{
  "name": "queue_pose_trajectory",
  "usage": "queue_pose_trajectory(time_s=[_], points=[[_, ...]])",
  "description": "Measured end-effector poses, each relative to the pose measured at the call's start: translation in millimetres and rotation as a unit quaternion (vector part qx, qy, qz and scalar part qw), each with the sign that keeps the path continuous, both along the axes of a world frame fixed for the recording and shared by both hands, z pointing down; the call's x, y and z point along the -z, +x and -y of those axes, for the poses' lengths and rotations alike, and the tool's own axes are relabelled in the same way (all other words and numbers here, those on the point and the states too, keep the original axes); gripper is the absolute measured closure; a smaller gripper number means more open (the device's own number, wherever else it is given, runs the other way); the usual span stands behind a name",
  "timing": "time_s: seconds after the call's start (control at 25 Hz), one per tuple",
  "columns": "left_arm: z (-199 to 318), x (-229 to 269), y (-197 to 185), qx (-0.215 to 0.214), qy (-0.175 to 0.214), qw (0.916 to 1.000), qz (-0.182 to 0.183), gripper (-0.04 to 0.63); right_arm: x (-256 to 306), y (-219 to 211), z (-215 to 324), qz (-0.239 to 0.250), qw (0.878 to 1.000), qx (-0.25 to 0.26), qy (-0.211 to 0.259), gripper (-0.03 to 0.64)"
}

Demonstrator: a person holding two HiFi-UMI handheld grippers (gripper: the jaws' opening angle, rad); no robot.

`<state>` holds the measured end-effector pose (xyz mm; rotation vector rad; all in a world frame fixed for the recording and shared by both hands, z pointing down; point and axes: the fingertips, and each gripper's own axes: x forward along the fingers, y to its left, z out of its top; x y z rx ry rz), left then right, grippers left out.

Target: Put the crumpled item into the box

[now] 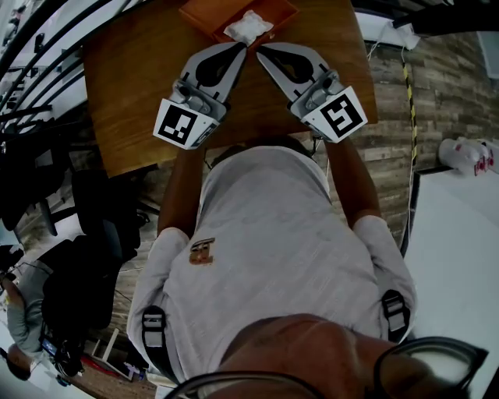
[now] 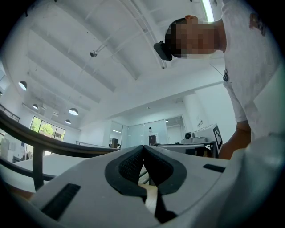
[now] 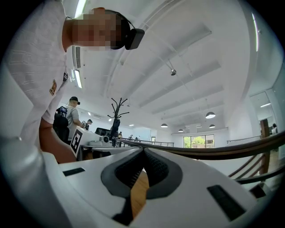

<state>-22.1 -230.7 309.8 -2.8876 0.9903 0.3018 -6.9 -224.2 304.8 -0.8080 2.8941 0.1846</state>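
In the head view a white crumpled item lies inside an orange box at the far edge of a brown wooden table. My left gripper and right gripper lie side by side on the table, tips converging just short of the box's near corner. Neither touches the crumpled item. In the left gripper view the black pads meet at the tip with nothing between them. The right gripper view shows its pads closed the same way, with only table wood behind the gap.
The table's near edge runs just in front of the person's torso. To the right stands a white table with a plastic bag at its far end. Dark chairs crowd the left, and another person sits at bottom left.
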Motion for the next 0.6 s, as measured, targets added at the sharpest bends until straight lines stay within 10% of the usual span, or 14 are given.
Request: queue_pose_trajectory(time_s=[0.6], points=[[-3.5, 0.1, -4.3, -0.002, 0.001, 1.0, -0.004, 0.575, -2.2, -5.0, -3.4, -0.011, 1.0, -0.005, 0.003, 0.584]])
